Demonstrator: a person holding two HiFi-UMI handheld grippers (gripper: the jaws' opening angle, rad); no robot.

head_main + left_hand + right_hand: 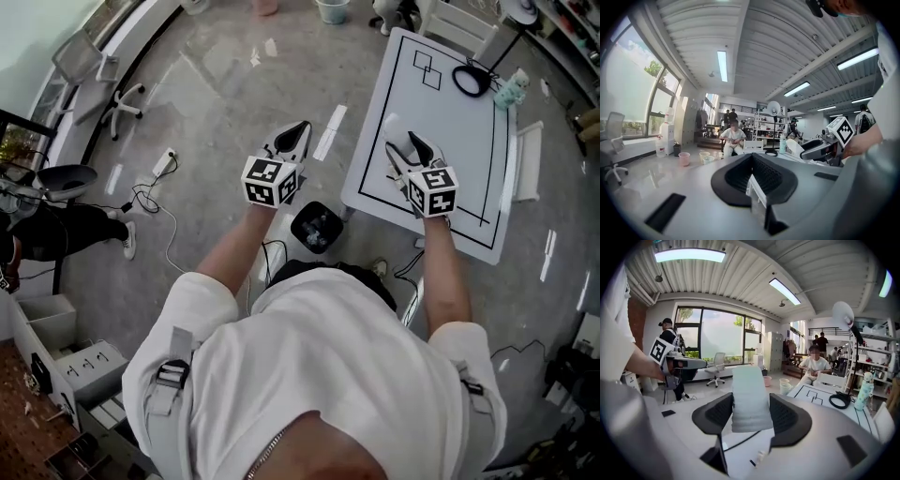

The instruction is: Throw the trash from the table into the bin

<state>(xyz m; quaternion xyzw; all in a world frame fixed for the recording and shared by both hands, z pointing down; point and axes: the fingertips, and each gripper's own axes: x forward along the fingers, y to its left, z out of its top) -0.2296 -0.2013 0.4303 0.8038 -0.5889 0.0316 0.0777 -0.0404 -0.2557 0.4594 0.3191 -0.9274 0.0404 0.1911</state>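
Shoulders in a white shirt (309, 375) fill the near edge of the head view, and both grippers are held out beyond them. The left gripper's (302, 129) fingers (736, 176) are pressed together, and what looks like a thin clear film (757, 194) is nipped in their seam. The right gripper's (405, 148) fingers (790, 416) are clamped, wide, on a ribbed white scrap (751, 399) above the worktop (441, 122). The bin (316, 228) lies between the two pairs of fingers, lower and back toward the person.

For a clean drop, each pair of fingers is best brought over the bin's mouth, tipped downward and lowered close before being parted. The scrap looks light and may drift. The film may cling to a pad, so a small shake may be needed.

Counted: two grippers, two pieces of trash, one bin, one worktop. Beyond the right fingers, one black ring (839, 401) and one bottle (865, 390) are seen.
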